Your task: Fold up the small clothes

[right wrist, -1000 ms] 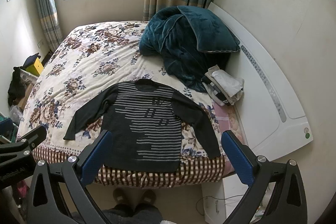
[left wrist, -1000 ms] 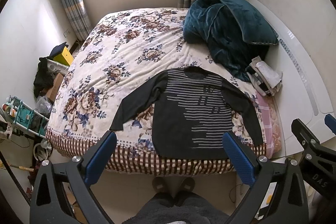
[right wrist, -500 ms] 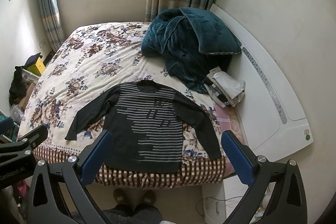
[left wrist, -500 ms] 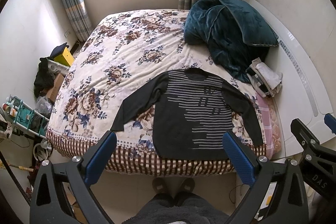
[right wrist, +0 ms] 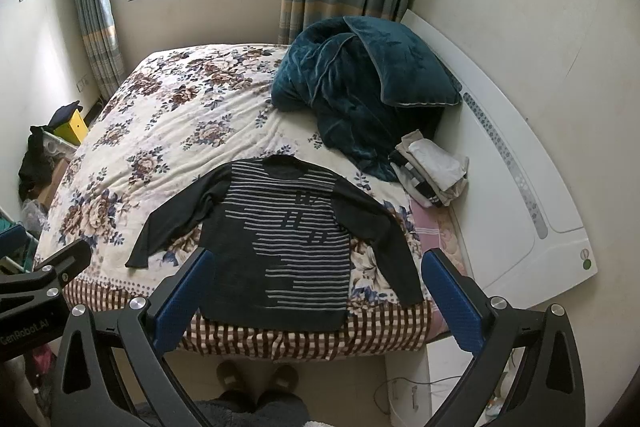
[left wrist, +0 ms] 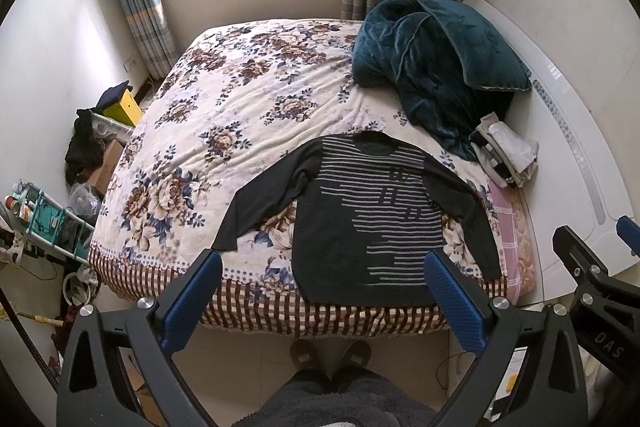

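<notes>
Striped sweater [left wrist: 368, 223] lies flat, front up, at the bed [left wrist: 224, 115] foot edge, collar-to-hem axis pointing away from the jaws, sleeves out. Left gripper [left wrist: 322, 297] & right gripper [right wrist: 314, 293] both w/ jaws wide apart, empty, above and short of the hem; each nearer its own-side sleeve.

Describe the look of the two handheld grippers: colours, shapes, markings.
Both match: the left gripper and right gripper have black angular frames with triangular cut-outs and silver bolt heads. Their fingers are flat, blue, textured pads. White lettering marks each body's side: "DAS" on the right one, "GenRobot.AI" on the left. No cables or sleeves are visible.
</notes>
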The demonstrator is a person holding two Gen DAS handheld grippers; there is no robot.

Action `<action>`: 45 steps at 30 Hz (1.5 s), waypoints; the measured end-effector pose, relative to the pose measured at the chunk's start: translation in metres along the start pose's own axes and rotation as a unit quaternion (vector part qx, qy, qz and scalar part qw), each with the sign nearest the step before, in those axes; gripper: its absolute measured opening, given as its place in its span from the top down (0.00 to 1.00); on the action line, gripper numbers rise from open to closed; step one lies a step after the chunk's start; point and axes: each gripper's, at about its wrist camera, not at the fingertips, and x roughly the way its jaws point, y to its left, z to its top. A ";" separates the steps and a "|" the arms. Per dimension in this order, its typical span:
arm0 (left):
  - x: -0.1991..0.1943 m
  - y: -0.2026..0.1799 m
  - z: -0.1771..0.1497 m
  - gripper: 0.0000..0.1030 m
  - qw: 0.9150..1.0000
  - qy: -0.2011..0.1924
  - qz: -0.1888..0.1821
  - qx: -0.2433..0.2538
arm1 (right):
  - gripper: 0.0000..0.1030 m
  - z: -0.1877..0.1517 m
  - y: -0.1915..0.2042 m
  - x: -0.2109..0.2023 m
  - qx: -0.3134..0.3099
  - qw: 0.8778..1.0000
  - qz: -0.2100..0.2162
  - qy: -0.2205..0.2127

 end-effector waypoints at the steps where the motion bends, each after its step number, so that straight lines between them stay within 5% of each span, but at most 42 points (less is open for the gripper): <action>1: 0.000 0.000 0.000 0.00 1.000 0.000 0.000 0.000 | 0.00 0.000 0.000 0.000 0.000 1.000 0.000 0.000; 35: 0.001 0.004 0.008 0.00 1.000 -0.004 -0.004 -0.001 | 0.00 0.001 0.004 -0.001 -0.001 1.000 -0.002 0.000; 41: 0.028 0.007 0.011 0.00 1.000 -0.009 -0.002 0.007 | 0.00 0.002 0.004 0.002 0.007 1.000 -0.002 0.003; 45: 0.069 0.004 0.017 0.00 0.999 -0.028 0.029 0.030 | 0.00 -0.002 -0.004 0.041 0.042 0.999 -0.002 0.023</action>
